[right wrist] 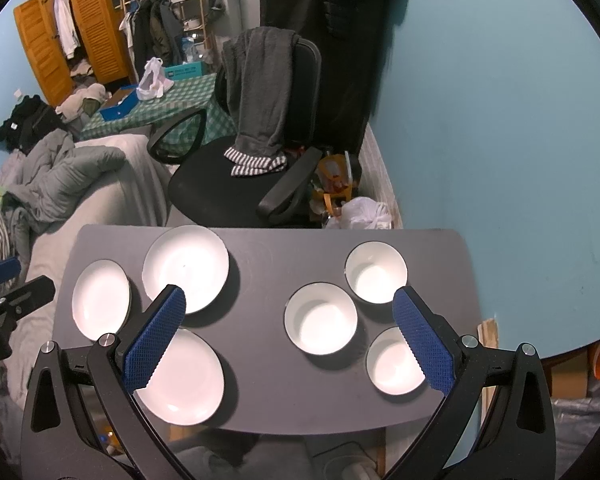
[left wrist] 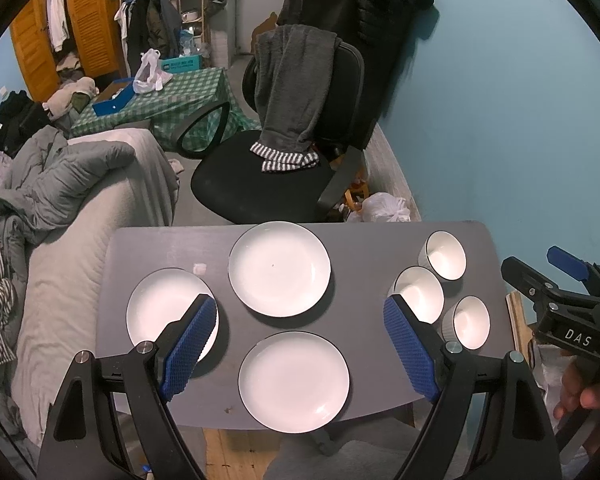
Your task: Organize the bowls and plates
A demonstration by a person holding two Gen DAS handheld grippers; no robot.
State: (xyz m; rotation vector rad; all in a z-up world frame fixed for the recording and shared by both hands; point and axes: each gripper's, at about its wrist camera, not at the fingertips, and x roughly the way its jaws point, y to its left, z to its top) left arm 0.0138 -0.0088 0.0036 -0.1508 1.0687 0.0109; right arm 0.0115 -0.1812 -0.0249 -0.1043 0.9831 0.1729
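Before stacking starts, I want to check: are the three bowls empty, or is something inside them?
Empty. The right wrist view looks into all three bowls and shows only clean white insides.

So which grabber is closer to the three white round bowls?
Right. The right gripper hovers open directly above the three white round bowls, while the left gripper hangs open over the white plates, beside them.
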